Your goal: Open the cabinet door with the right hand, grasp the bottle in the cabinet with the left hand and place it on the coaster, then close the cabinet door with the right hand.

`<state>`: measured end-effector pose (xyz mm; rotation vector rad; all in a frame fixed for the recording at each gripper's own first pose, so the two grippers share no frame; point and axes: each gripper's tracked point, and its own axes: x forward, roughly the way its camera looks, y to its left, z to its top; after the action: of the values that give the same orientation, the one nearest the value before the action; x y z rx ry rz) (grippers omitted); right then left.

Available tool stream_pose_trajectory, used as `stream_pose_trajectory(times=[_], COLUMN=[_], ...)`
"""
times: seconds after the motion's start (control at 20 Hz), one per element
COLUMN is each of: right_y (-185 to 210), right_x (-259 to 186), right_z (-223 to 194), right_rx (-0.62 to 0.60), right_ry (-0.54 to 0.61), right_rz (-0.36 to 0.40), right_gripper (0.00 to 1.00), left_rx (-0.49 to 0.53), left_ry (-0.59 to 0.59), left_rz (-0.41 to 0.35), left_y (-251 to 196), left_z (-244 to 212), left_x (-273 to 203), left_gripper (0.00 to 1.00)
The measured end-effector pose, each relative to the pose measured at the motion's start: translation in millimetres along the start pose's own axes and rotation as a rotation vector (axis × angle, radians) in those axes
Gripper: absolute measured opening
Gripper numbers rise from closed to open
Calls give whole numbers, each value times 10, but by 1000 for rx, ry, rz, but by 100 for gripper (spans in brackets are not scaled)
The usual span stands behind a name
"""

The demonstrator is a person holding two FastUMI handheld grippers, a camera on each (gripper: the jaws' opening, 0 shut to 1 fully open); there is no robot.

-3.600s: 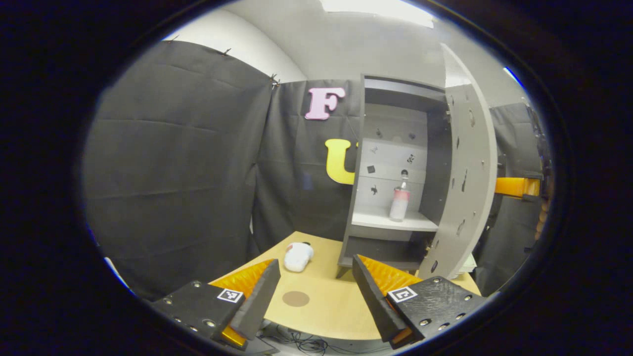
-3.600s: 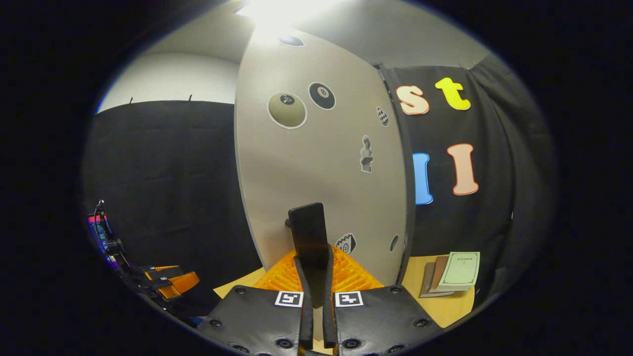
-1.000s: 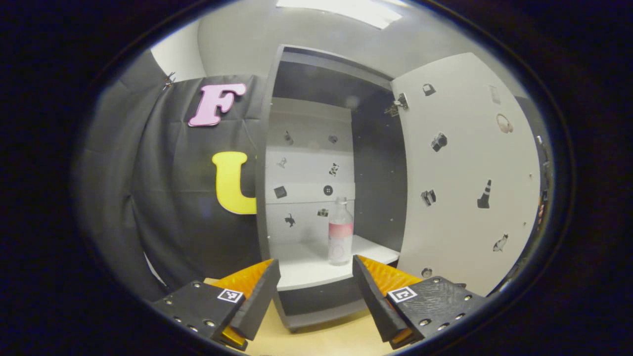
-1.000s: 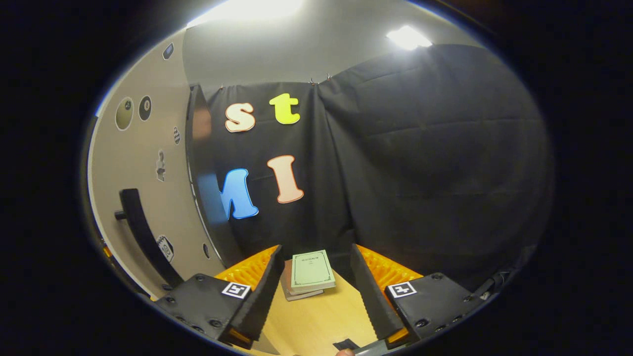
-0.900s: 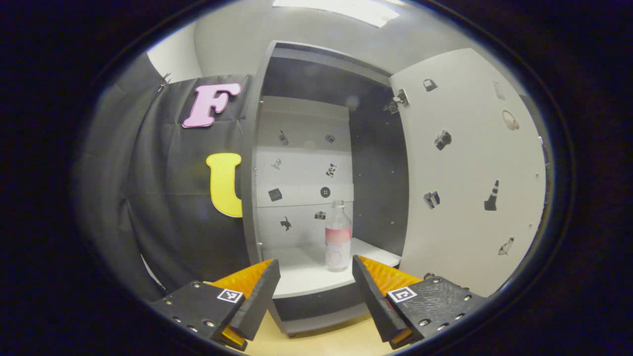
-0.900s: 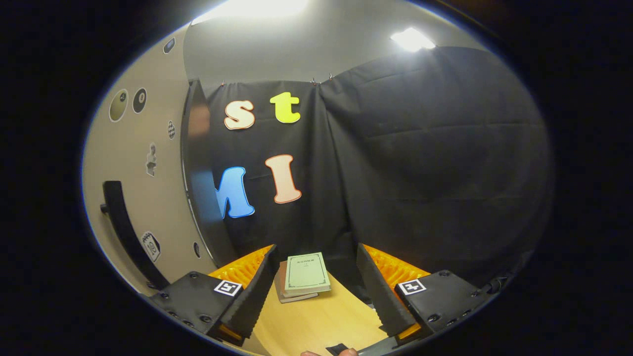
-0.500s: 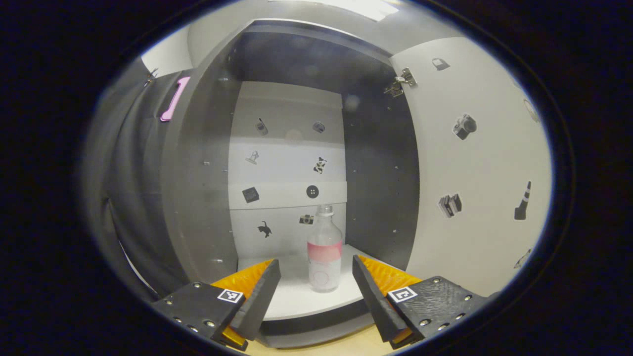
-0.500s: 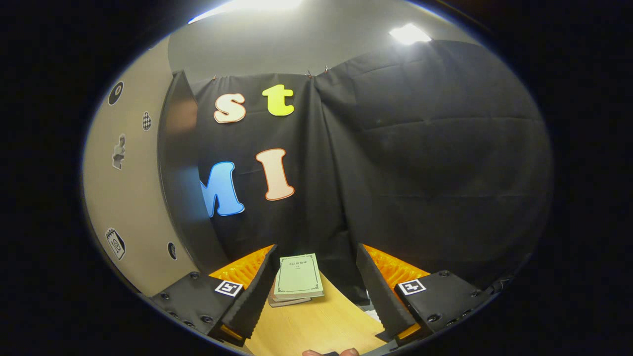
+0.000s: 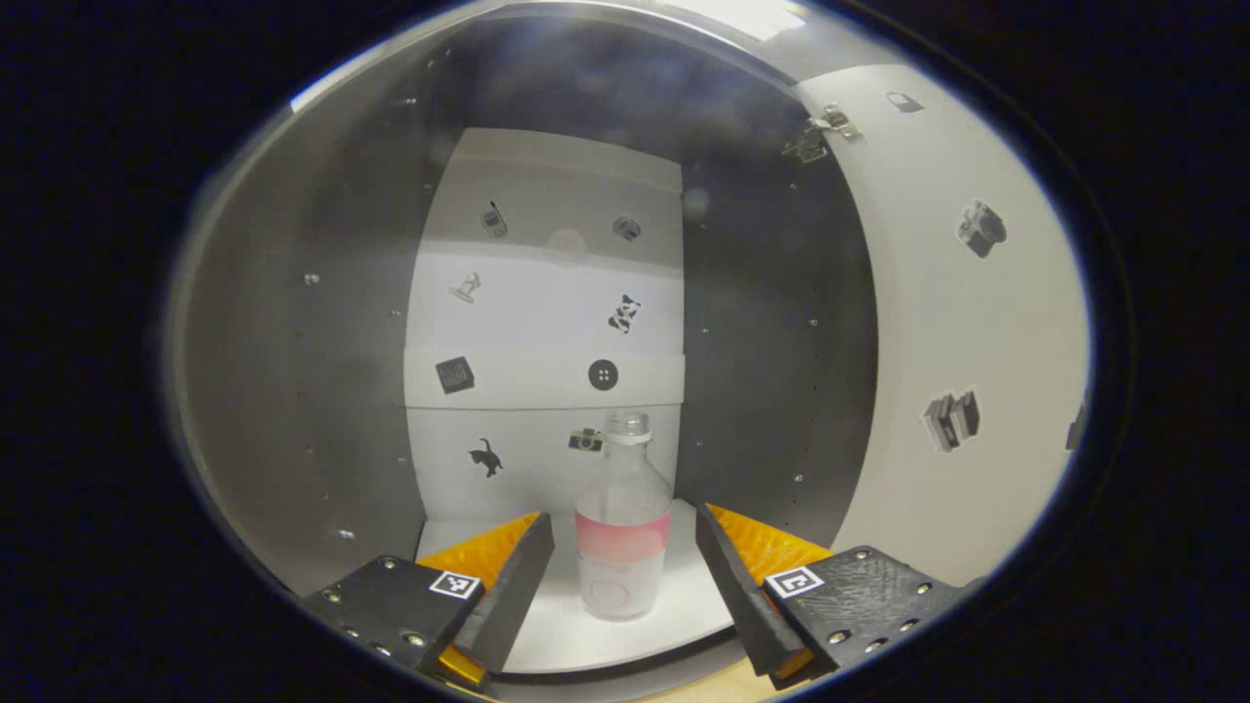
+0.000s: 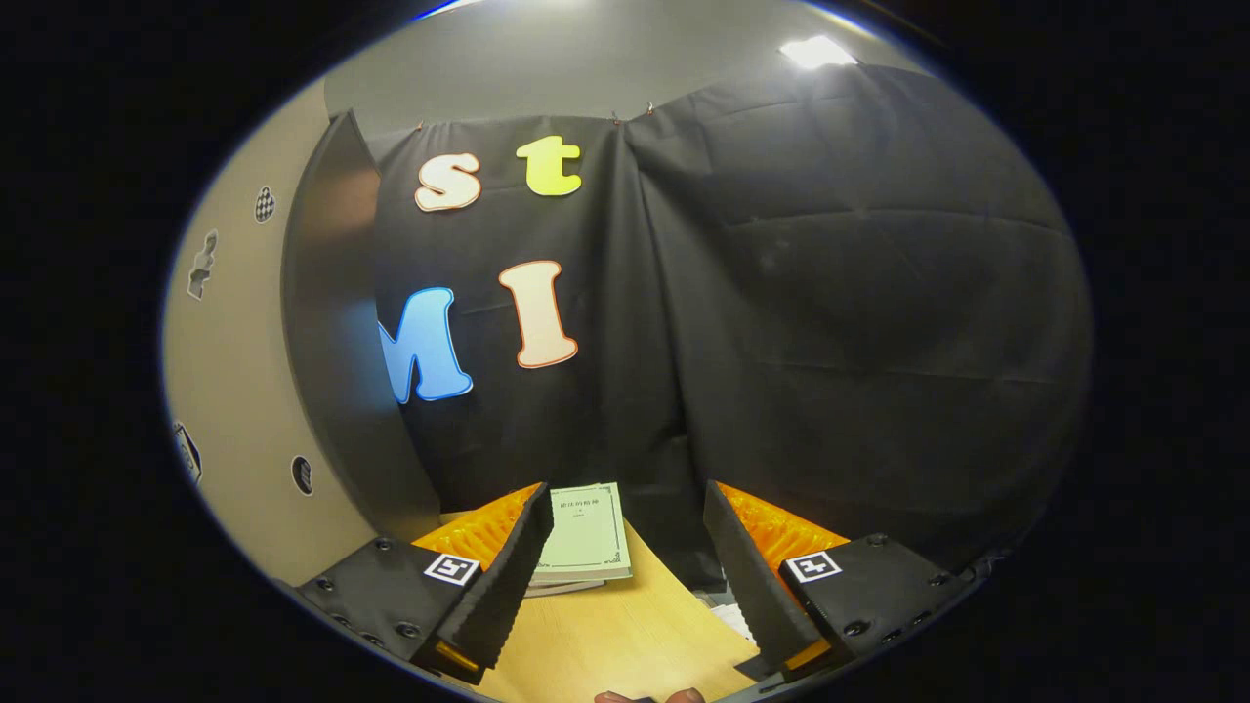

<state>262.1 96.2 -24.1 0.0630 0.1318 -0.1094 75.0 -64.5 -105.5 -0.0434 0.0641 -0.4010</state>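
A clear bottle (image 9: 623, 532) with a pink band and a white cap stands upright on the white shelf (image 9: 674, 610) inside the grey cabinet (image 9: 293, 391). My left gripper (image 9: 621, 586) is open and reaches into the cabinet, one finger on each side of the bottle's lower body, with gaps on both sides. The cabinet door (image 9: 967, 322) stands swung open on the right in the left gripper view. In the right gripper view the door (image 10: 229, 391) is at the left. My right gripper (image 10: 625, 576) is open over the wooden table (image 10: 625, 644), holding nothing.
A stack of thin books (image 10: 584, 542) lies on the table beyond the right gripper, close to the black cloth wall. A fingertip (image 10: 649, 696) shows at the bottom edge of the right gripper view. Small stickers dot the cabinet's back panel and door.
My left gripper has moved forward into the cabinet, so the bottle now stands between its fingers. My right gripper let go of the door handle, opened and turned away to the right.
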Motion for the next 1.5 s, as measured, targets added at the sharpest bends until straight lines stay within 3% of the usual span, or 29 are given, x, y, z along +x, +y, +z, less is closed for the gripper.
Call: stream_pose_trajectory(times=[0.8, 0.9, 1.15, 1.25, 1.35, 1.4, 1.5], right_y=[-114, -61, -98, -91, -94, -138, -180], right_x=[286, 347, 410, 372, 356, 332, 261], right_z=[-115, -137, -208, -133, -75, -66, -88], right_rx=[-9, -7, -65, -37, 17, 27, 15], right_ry=[35, 41, 65, 48, 31, 25, 28], right_rz=[-27, -18, -23, -14, -11, -21, -36], right_gripper=[98, 98, 98, 93, 98, 93, 98], left_rx=[78, 87, 75, 90, 90, 89, 97], left_ry=[21, 24, 6, -4, -22, -25, -27], left_rz=[-7, 10, -22, -17, -12, -16, -20], left_y=[95, 146, 65, 88, 77, 57, 45], left_z=[-73, -75, -23, 23, 114, 162, 244], left_x=[191, 171, 151, 110, 15, -50, -217], left_gripper=[90, 73, 73, 73, 74, 73, 73])
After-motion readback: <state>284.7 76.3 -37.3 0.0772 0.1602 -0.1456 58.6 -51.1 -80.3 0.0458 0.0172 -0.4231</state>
